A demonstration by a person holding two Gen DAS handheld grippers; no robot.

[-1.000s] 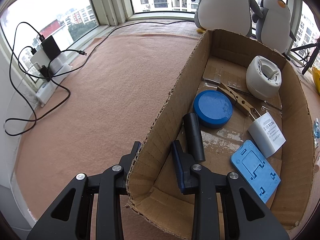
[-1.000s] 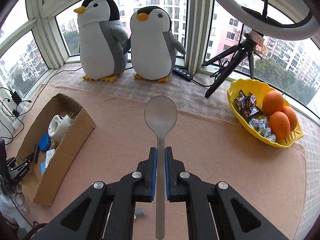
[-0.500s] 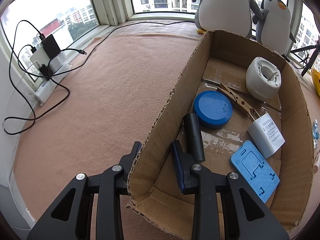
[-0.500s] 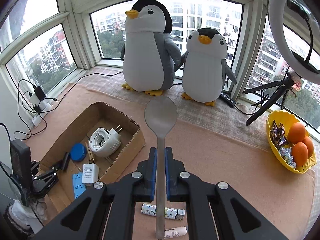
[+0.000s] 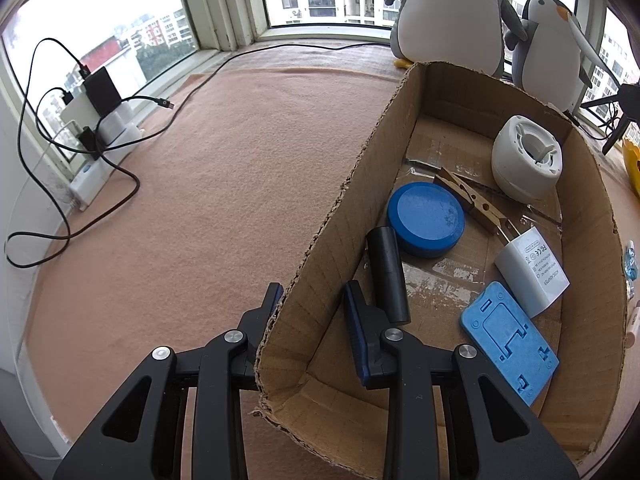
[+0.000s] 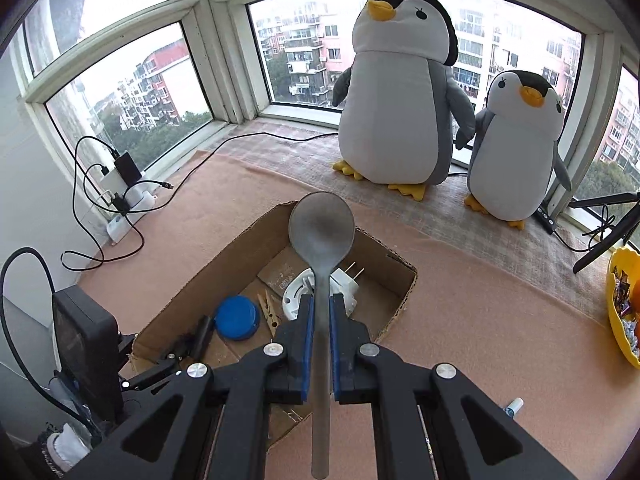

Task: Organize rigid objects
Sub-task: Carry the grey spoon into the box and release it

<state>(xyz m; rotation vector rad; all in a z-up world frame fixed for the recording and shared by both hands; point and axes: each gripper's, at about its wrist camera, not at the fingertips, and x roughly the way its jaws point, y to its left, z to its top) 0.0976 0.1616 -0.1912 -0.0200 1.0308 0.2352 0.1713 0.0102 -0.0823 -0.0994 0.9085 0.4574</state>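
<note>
Daylit bay windows [image 6: 400, 40], pink carpeted sill [image 5: 200, 200], two plush penguins [image 6: 400, 100], tangled chargers [image 5: 92, 120].

A pink felt mat [image 6: 460, 312] covers the desk, with a grey woven cloth [image 6: 472, 220] along its far edge by the windows. On that cloth stand two plush penguins: the large penguin [image 6: 396, 96] on the left, the small penguin [image 6: 516, 148] just right of it, flippers touching. At far left a white power strip [image 5: 94, 168] lies by the window frame, carrying a black adapter [image 5: 102, 90] and tangled black cables [image 5: 60, 184]. At the right edge sits a yellow bowl [image 6: 618, 316], seemingly holding wrapped sweets, with black tripod legs [image 6: 608, 236] beyond it.
</note>
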